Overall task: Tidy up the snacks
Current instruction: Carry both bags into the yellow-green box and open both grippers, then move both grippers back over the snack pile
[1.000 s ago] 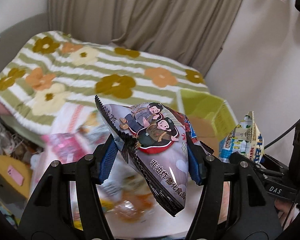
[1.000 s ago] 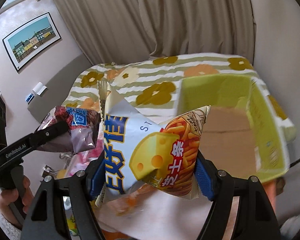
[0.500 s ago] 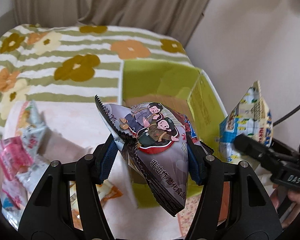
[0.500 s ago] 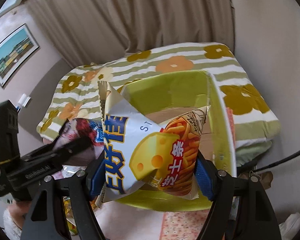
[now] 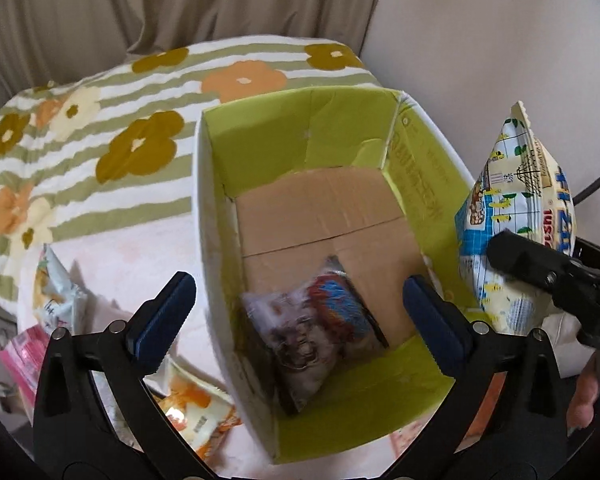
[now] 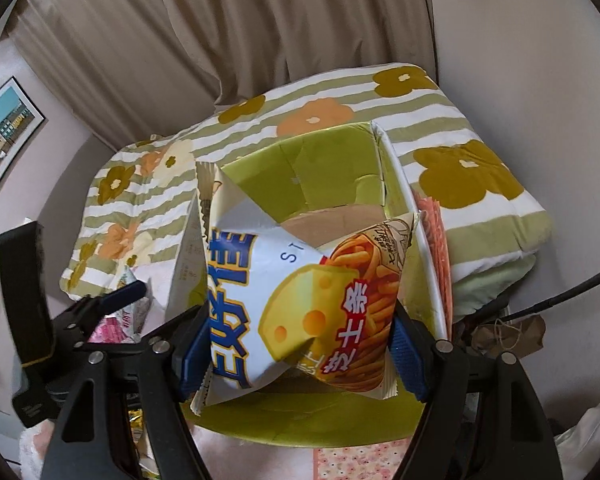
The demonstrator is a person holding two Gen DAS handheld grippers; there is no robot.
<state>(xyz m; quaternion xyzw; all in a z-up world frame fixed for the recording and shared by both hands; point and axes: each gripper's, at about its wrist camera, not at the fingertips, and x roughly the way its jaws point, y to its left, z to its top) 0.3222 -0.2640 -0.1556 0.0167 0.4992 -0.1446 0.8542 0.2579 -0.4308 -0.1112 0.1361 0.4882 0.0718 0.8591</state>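
Note:
A green-lined cardboard box [image 5: 300,128] stands open on the bed. A purple snack bag [image 5: 316,332] lies tilted on its brown floor. My left gripper [image 5: 298,286] hovers over the box with its jaws opening wide, and its pads touch nothing. In the right wrist view, my right gripper [image 6: 300,344] is shut on a white and yellow cheese-stick bag [image 6: 300,304] above the near rim of the box [image 6: 320,168]. That same bag [image 5: 516,208] shows at the right in the left wrist view. The left gripper [image 6: 100,308] shows at the left in the right wrist view.
Loose snack packs lie on pale pink cloth left of the box: a white one [image 5: 56,296], a pink one [image 5: 20,352] and an orange one [image 5: 196,412]. A striped flower quilt [image 5: 100,120] covers the bed behind. Curtains and a wall stand close behind.
The left gripper moved over the green box and let go of the purple bag, which dropped inside. The right gripper carried the cheese-stick bag over the box's near rim.

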